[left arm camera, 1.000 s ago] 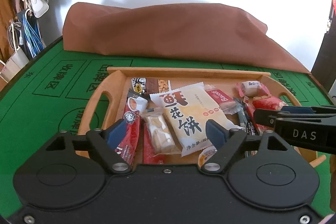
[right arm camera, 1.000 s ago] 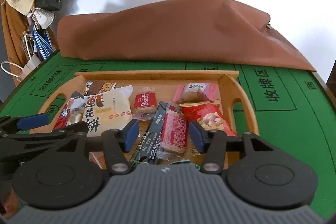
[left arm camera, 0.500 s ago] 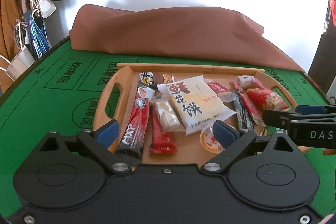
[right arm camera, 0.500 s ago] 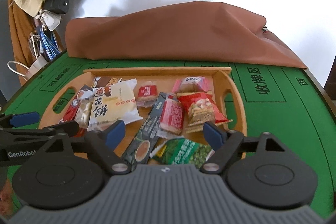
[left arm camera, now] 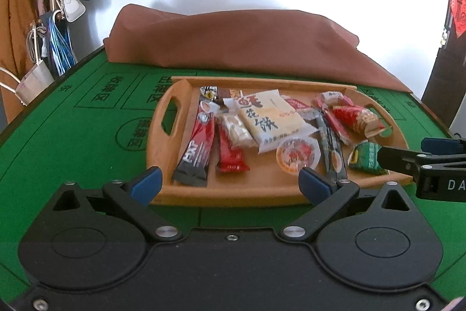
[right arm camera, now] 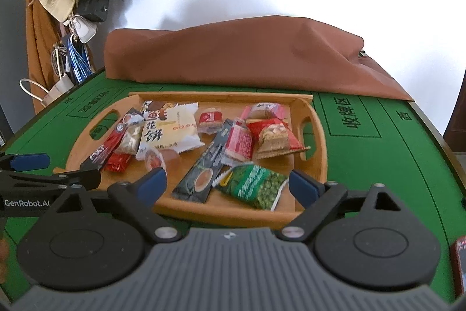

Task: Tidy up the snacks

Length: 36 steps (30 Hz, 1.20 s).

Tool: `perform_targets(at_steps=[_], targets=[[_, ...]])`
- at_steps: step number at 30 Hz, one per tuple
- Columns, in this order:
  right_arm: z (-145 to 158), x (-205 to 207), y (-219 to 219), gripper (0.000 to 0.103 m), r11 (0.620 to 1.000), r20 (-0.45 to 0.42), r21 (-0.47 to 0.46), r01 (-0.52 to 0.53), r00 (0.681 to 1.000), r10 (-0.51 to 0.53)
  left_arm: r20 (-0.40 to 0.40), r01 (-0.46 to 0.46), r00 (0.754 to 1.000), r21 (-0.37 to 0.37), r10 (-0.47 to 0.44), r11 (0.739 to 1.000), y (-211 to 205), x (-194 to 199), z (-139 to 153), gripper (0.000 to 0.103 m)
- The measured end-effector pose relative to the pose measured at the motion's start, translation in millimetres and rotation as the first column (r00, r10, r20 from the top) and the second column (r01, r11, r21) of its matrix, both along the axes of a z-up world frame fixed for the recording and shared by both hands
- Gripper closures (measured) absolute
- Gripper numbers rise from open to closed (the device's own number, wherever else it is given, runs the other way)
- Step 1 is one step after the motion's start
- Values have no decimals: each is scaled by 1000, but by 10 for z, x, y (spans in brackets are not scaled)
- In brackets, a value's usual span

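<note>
- Left gripper [left arm camera: 230, 179] is spread wide open with nothing in it, hanging over the near rim of the wooden tray [left arm camera: 221, 194].
- Right gripper [right arm camera: 227, 184] is the same deal, fully released and empty, sitting at the tray's near right corner.
- All the snacks are in the tray, which sits on the green bench [left arm camera: 72, 142].
- The big white cookie pack [left arm camera: 271, 118] lies around the middle, with a red-and-black stick pack [left arm camera: 196, 150] over on the left side.
- A small round jelly cup [left arm camera: 297, 155] sits just in front of the cookie pack.
- The green pea bag [right arm camera: 256, 184] is at the near right, right beside a dark coffee stick [right arm camera: 204, 168].
- A red peanut bag [right arm camera: 273, 139] lies by the right handle.
- Behind the tray there's a brown cloth [right arm camera: 247, 54] bunched up along the wall.
</note>
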State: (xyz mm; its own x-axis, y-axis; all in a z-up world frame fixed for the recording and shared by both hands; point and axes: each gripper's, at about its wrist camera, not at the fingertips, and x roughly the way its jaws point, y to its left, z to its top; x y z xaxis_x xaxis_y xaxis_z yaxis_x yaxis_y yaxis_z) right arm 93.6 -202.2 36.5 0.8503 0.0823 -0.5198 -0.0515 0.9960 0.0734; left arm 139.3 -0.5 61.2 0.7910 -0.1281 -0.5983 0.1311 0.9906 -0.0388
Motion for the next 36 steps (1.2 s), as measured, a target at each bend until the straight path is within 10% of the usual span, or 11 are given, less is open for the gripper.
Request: perform_targets(at_steps=[36], targets=[[-589, -138, 133, 0, 997, -129, -64, 50, 990, -58, -113, -30, 993, 50, 35, 998, -65, -173, -543, 0]])
